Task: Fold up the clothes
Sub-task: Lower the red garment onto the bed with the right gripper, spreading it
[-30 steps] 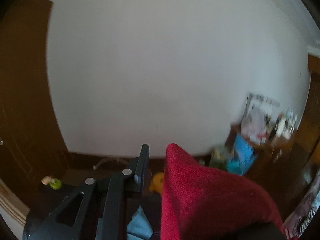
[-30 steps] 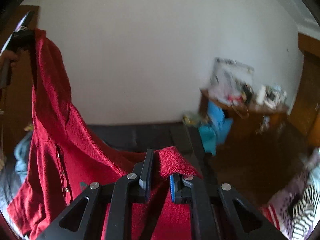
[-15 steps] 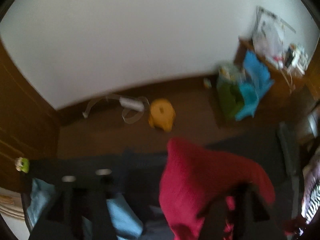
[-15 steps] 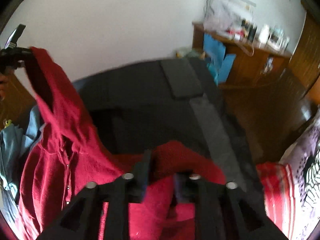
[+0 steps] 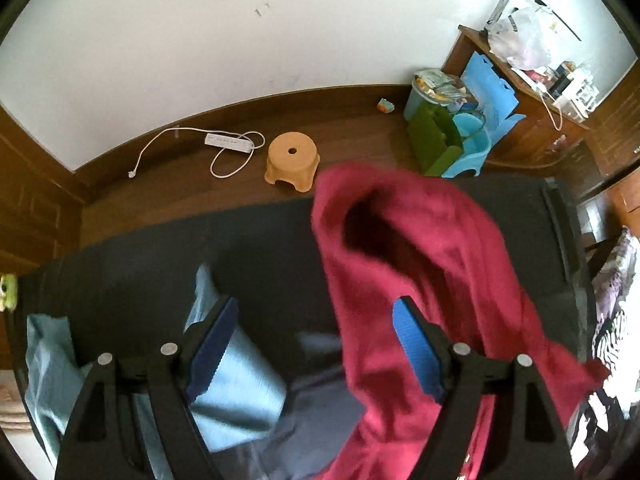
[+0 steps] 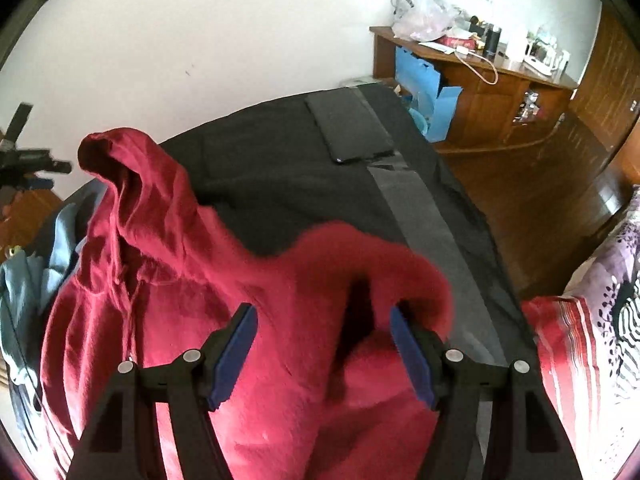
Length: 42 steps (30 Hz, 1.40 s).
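Dark surface (image 6: 280, 168): we count one red garment (image 6: 280, 300), blurred, lower edge cut off; one blue garment (image 5: 236, 380), partly hidden. Left tool (image 5: 316, 344), right tool (image 6: 322, 346): jaws apart.

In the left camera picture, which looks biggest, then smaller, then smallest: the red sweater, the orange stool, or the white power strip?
1. Red sweater: looks by far the biggest, though it is also nearest the camera.
2. Orange stool: much smaller, on the floor.
3. White power strip: smallest, beside the stool, so those two compare fairly.
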Available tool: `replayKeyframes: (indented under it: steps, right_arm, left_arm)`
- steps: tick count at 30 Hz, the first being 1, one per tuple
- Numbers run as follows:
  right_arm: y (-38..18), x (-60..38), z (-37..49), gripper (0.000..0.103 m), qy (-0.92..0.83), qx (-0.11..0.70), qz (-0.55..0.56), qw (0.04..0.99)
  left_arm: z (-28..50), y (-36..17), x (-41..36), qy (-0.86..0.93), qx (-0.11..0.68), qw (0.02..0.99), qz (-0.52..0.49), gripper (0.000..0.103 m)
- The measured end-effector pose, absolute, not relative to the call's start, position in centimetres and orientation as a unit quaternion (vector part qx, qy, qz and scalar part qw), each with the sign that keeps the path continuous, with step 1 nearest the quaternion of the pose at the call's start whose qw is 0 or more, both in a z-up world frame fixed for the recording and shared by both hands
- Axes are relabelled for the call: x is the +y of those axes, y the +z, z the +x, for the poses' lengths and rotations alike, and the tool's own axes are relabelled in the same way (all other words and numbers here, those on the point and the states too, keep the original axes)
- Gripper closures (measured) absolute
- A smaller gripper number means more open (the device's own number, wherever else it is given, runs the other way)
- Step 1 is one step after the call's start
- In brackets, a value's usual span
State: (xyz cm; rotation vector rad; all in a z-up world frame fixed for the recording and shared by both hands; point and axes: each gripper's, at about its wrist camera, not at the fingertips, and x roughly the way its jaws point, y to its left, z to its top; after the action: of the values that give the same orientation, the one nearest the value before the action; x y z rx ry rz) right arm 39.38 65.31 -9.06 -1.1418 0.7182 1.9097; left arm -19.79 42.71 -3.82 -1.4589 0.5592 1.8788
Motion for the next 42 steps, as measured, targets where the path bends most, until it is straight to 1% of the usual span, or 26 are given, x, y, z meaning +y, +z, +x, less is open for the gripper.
replayKeyframes:
  steps: [3,6,11,15,23,25,30,32,33,36,42]
  right_arm:
    - [-9.4,64.3,41.1,0.033,0.748,0.287,-0.454,0.390]
    - [-9.6,62.9,42.9,0.033,0.747,0.288,-0.459,0.385]
    - [-9.9,59.2,45.5,0.033,0.756,0.255,-0.476,0.370]
    - [-11.0,55.8,47.5,0.033,0.763,0.219,-0.499,0.347]
    - [-14.0,49.9,51.9,0.033,0.772,0.104,-0.545,0.309]
    - [-14.9,49.4,52.5,0.033,0.770,0.085,-0.554,0.306]
    - [-15.7,50.4,54.1,0.033,0.766,0.054,-0.555,0.319]
    - [-15.8,51.5,54.7,0.030,0.757,0.039,-0.555,0.342]
    - [-15.8,52.3,55.0,0.025,0.754,0.039,-0.554,0.350]
    - [-15.9,54.8,55.8,0.020,0.739,0.028,-0.554,0.381]
    - [-16.0,61.4,58.7,0.020,0.665,0.029,-0.574,0.477]
  left_arm:
    - [-19.0,-4.6,39.9,0.715,0.218,0.331,-0.577,0.019]
    - [-17.4,-4.2,36.0,0.724,0.216,0.321,-0.572,0.019]
    - [-12.5,-3.9,28.3,0.738,0.199,0.307,-0.567,0.019]
    - [-8.2,-4.5,21.7,0.747,0.177,0.271,-0.581,0.019]
    - [1.7,-8.8,10.6,0.750,0.140,0.195,-0.616,0.019]
    - [3.9,-10.4,9.1,0.747,0.135,0.175,-0.627,0.019]
    - [8.1,-13.0,7.8,0.738,0.166,0.160,-0.635,0.019]
    - [8.9,-13.4,7.6,0.736,0.176,0.160,-0.634,0.019]
    - [9.0,-13.4,7.4,0.736,0.177,0.161,-0.633,0.019]
    - [8.7,-13.6,6.8,0.736,0.176,0.159,-0.634,0.019]
    - [6.5,-13.9,5.2,0.746,0.183,0.142,-0.624,0.019]
